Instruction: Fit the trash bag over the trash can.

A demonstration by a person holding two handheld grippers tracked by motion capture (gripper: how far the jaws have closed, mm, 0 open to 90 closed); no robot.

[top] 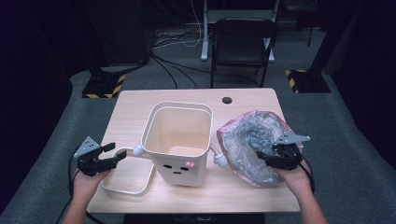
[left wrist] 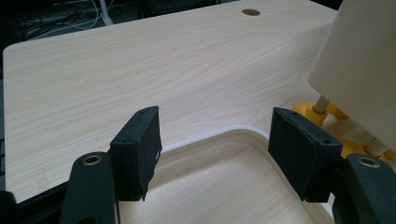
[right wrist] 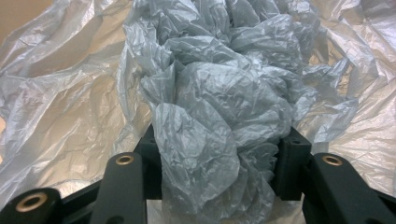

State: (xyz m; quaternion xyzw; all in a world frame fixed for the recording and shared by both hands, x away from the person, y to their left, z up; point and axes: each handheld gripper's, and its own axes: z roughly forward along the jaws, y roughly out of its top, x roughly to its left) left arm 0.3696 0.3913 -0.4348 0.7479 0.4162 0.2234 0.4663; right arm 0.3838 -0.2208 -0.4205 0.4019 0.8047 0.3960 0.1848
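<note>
Crinkled, glossy thin plastic bag [right wrist: 219,107]; smooth matt cream plastic bin [top: 180,135]; pale matt wood-grain table [left wrist: 116,70]; matt black jaws.

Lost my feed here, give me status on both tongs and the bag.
Right tongs shut on grey plastic bag, bunched between the pads. Left tongs open over white ring frame, holding nothing. Bin upright mid-table, unlined.

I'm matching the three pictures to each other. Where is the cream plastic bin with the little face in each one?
High view: cream plastic bin at table centre.
Left gripper view: its wall at the right edge.
Right gripper view: not in it.
Shared landmark: the round hole in the wooden tabletop.
</note>
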